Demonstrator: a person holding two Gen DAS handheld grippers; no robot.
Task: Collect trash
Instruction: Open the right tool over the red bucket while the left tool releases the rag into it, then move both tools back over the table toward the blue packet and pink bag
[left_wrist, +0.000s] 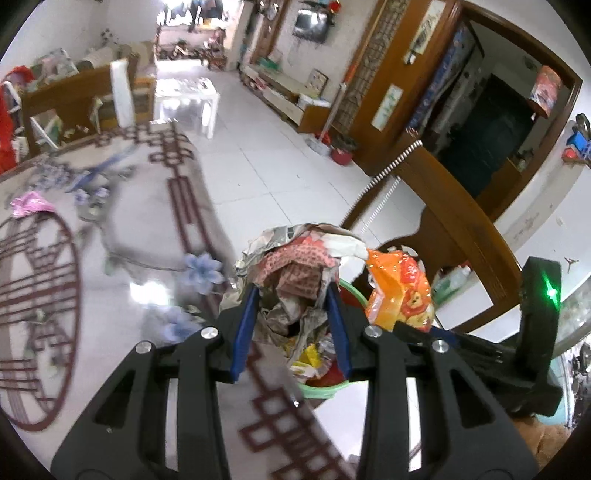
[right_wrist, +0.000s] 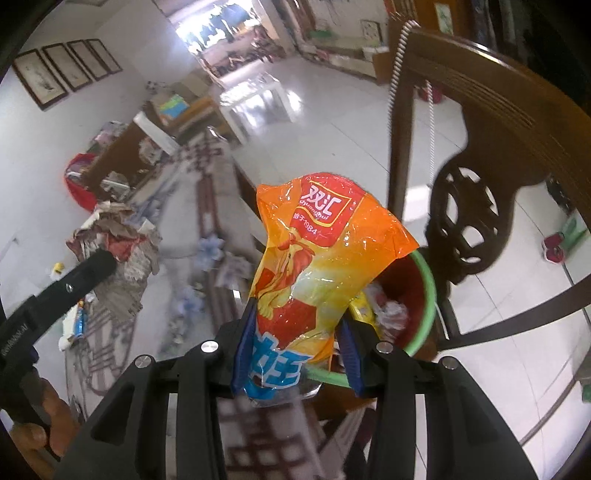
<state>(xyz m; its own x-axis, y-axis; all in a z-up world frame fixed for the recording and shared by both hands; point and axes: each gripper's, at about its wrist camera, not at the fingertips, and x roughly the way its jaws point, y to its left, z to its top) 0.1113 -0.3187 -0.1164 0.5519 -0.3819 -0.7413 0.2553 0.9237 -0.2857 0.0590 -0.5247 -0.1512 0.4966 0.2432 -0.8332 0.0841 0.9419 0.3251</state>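
My left gripper (left_wrist: 291, 295) is shut on a wad of crumpled newspaper (left_wrist: 295, 258), held just past the table's edge. Under it stands a red bin with a green rim (left_wrist: 325, 391), with wrappers inside. My right gripper (right_wrist: 297, 317) is shut on an orange plastic snack bag (right_wrist: 325, 251), which hangs over the same bin's green rim (right_wrist: 430, 295). In the left wrist view the orange bag (left_wrist: 402, 291) sits right beside the newspaper. From the right wrist view the newspaper wad (right_wrist: 122, 240) shows at the left, in the other gripper's black fingers (right_wrist: 96, 266).
A table with a patterned glossy cloth (left_wrist: 129, 240) fills the left side; a pink scrap (left_wrist: 29, 205) and small wrappers (right_wrist: 77, 321) lie on it. A carved wooden chair (right_wrist: 480, 147) stands close behind the bin. White tiled floor (left_wrist: 280, 166) stretches beyond. A hand (right_wrist: 55, 424) grips the left tool.
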